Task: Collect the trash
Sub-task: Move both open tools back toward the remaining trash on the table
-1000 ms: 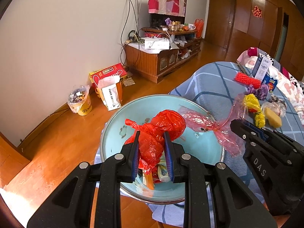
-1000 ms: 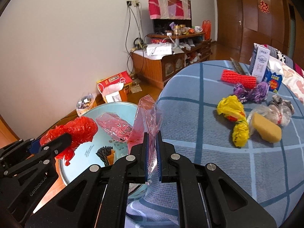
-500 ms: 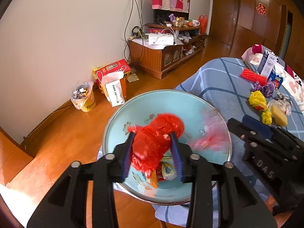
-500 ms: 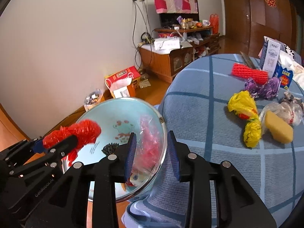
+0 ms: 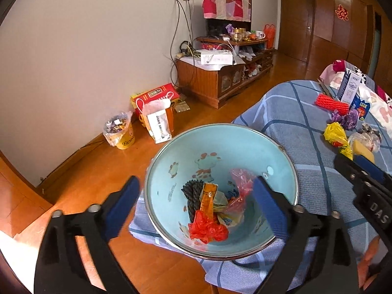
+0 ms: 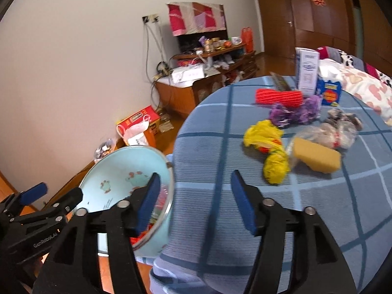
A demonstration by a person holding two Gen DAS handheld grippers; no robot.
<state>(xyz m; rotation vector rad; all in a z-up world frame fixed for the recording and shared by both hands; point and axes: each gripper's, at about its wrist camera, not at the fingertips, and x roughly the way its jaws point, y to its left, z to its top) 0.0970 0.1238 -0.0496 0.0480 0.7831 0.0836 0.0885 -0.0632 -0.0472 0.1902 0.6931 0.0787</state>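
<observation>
Trash sits in the light blue bowl [image 5: 220, 147] at the left edge of the table: red bag [image 5: 207, 229] at about 6 o'clock inside it, orange packet [image 5: 207, 199] and black netting [image 5: 192, 191] just above, pink bag [image 5: 241, 186] at 3 o'clock of those. All of it lies loose on the bowl bottom.

Left gripper [image 5: 196, 196] hangs over the bowl, jaws spread wide, having just been opening; nothing pinched, the pads clear of the trash.

Right gripper [image 6: 194, 196] sits at 3 o'clock of the bowl, over the blue checked tablecloth [image 6: 220, 147]. Its jaws have just been opening too, about half to two-thirds apart, nothing between them but cloth below. Its left pad overlaps the bowl rim in the right wrist view; touching or not, cannot tell.

More trash still on the table, at 1 to 2 o'clock of the right gripper: yellow bag [image 6: 269, 144], yellow sponge [image 6: 316, 156] just beside it, clear bag [image 6: 330, 132] behind the sponge, purple wrapper [image 6: 294, 112], red netting [image 6: 279, 96], white carton [image 6: 307, 71] and blue box [image 6: 329, 93] at the far edge.
</observation>
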